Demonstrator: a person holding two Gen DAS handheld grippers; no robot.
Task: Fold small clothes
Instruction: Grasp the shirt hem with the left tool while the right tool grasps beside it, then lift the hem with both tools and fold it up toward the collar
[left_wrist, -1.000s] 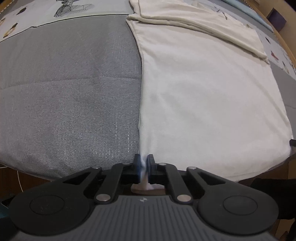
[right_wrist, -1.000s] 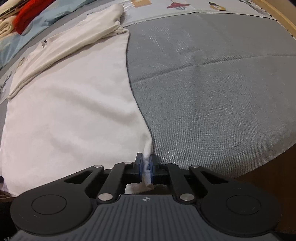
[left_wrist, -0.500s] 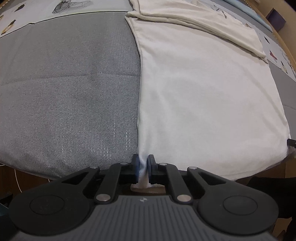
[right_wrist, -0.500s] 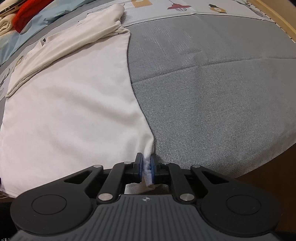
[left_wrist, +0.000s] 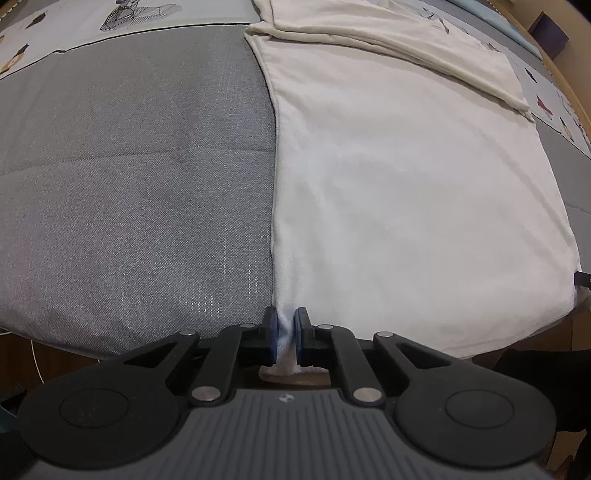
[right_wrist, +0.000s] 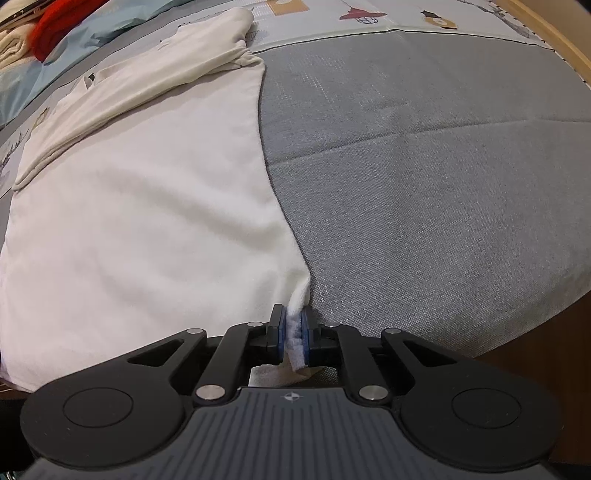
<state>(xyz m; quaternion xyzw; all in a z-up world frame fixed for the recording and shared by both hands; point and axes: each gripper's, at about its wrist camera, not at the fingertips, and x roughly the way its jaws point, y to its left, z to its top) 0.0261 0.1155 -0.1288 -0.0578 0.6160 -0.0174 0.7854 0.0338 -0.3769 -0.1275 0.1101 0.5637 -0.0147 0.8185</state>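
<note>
shirt lies flat on the bed, stretching away from me; left tool and right tool each pinch a near hem corner, so i fold forward.

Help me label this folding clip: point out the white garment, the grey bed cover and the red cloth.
white garment (left_wrist: 406, 184): left wrist view, on its flat body.
grey bed cover (right_wrist: 443, 203): right wrist view, on bare weave beside the garment.
red cloth (right_wrist: 55, 20): right wrist view, top left, on its bunched middle.
</note>
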